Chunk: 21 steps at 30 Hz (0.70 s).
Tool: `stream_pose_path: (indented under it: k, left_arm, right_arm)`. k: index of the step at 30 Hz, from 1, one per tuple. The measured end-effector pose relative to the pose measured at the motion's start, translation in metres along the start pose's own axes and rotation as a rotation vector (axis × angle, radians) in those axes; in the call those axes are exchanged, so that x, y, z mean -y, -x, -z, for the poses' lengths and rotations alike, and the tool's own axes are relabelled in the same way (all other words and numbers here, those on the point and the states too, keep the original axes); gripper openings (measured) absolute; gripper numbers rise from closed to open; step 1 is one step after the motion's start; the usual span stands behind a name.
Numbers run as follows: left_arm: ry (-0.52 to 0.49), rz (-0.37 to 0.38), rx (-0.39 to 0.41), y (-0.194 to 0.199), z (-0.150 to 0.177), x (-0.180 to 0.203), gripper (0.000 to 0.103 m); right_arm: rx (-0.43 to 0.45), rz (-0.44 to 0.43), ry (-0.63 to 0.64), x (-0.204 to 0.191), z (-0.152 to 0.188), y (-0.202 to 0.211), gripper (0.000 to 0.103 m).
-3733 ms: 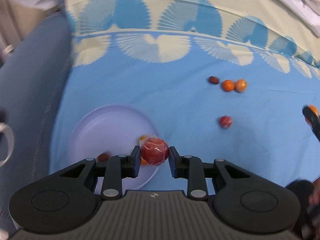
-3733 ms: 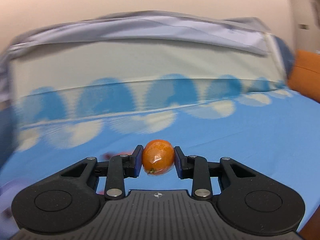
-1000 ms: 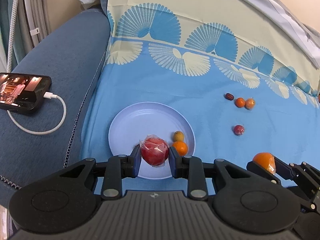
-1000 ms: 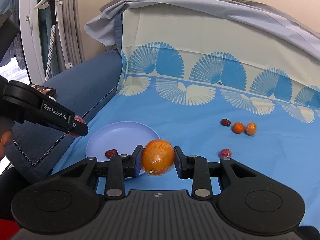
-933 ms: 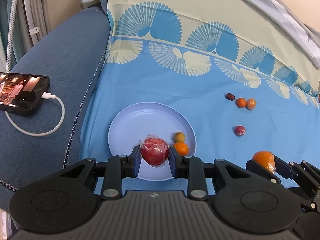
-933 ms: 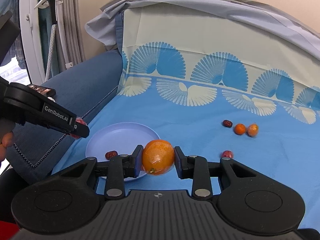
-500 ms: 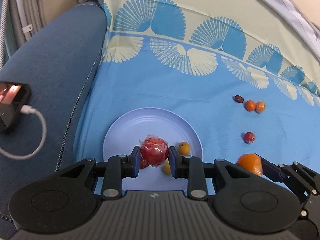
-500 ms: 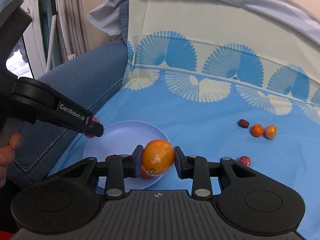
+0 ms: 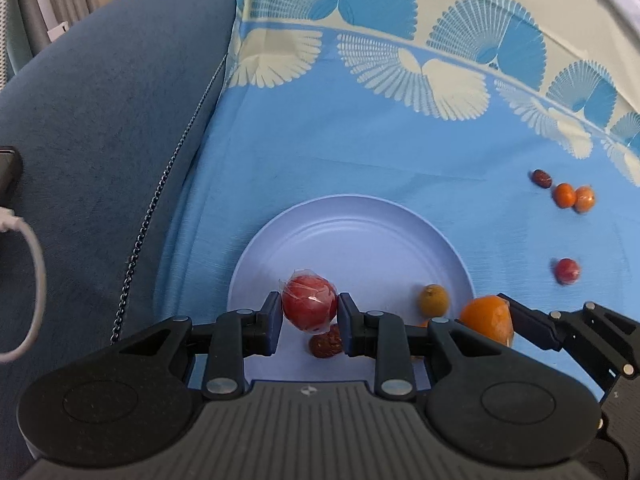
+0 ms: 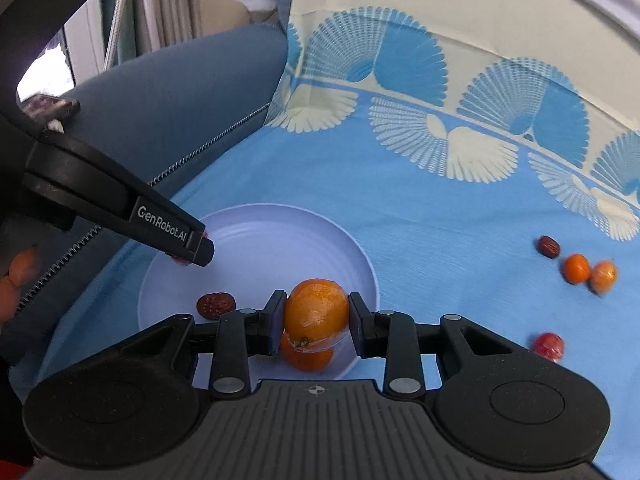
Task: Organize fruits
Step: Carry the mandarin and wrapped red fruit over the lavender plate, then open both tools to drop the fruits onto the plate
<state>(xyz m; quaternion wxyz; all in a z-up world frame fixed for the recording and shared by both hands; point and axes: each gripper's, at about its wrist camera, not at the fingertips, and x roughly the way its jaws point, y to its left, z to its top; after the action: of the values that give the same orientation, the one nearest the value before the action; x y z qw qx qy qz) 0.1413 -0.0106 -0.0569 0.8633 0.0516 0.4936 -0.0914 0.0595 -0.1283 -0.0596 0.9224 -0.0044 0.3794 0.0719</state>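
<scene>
Left wrist view: my left gripper [image 9: 309,312] had its fingers closed on a wrapped red fruit [image 9: 309,302], held above the near part of the pale blue plate [image 9: 352,236], which sat toward the left edge of the blue sofa cover [image 9: 360,152]. A dark date [image 9: 325,346] and a small yellow-brown fruit [image 9: 433,300] already lay on the plate. At lower right the right gripper [image 9: 508,320] carried an orange [image 9: 486,318] at the plate's near right rim. A date, two small oranges [image 9: 574,197] and a small red fruit [image 9: 567,271] were loose on the cover farther right.

Right wrist view: right gripper [image 10: 316,322] fingers clamped on the wrapped orange [image 10: 317,312] above a small orange [image 10: 306,356] on the plate [image 10: 280,232]. Left gripper's tip hung over the plate's left side.

Step in hand, as I judged it: delivering both fruits to the plate. Next move calls for lowering onto bare plate, clear of the fruit beneath, then opening.

Against a second earlier: both grippers had come lower and closer over the plate, which filled more of each view; the phone had nearly left the left view. Grips unchanged.
</scene>
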Motion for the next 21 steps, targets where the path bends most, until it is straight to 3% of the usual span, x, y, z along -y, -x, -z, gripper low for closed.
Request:
stream_pose_path:
  k: [4,6,7,8,9,11,12,15,21]
  left_arm:
    - [-0.010,-0.010,0.004,-0.014,-0.002,0.000,0.033]
    - [-0.010,-0.014,0.007,-0.018,-0.003,-0.001,0.040]
    - [-0.013,-0.014,0.014,-0.017,-0.004,-0.001,0.062]
    - [-0.015,-0.015,0.033,-0.015,-0.004,-0.001,0.091]
    - [-0.014,-0.025,0.064,-0.010,-0.003,0.000,0.100]
    - [-0.027,-0.042,0.129,0.003,0.000,0.003,0.103]
    - [-0.050,-0.035,0.131,0.007,0.001,0.006,0.103]
    - [-0.076,-0.059,0.106,0.024,0.010,0.008,0.103]
    - [-0.015,-0.048,0.065,0.070,0.055,0.001,0.103]
  right_arm:
    - [-0.007,0.000,0.069,-0.004,-0.002,-0.013,0.034]
    - [-0.016,-0.005,0.110,-0.005,-0.004,-0.020,0.035]
    - [-0.022,-0.016,0.122,-0.005,-0.006,-0.022,0.035]
    - [-0.026,-0.026,0.138,-0.006,-0.008,-0.024,0.038]
    - [-0.016,-0.023,0.158,-0.006,-0.010,-0.023,0.042]
    - [0.032,-0.010,0.197,-0.006,-0.014,-0.014,0.073]
    - [0.049,-0.012,0.204,-0.005,-0.015,-0.008,0.078]
    - [0.065,-0.003,0.203,0.002,-0.014,0.016,0.084]
    - [0.012,0.011,0.109,0.006,0.018,0.077,0.095]
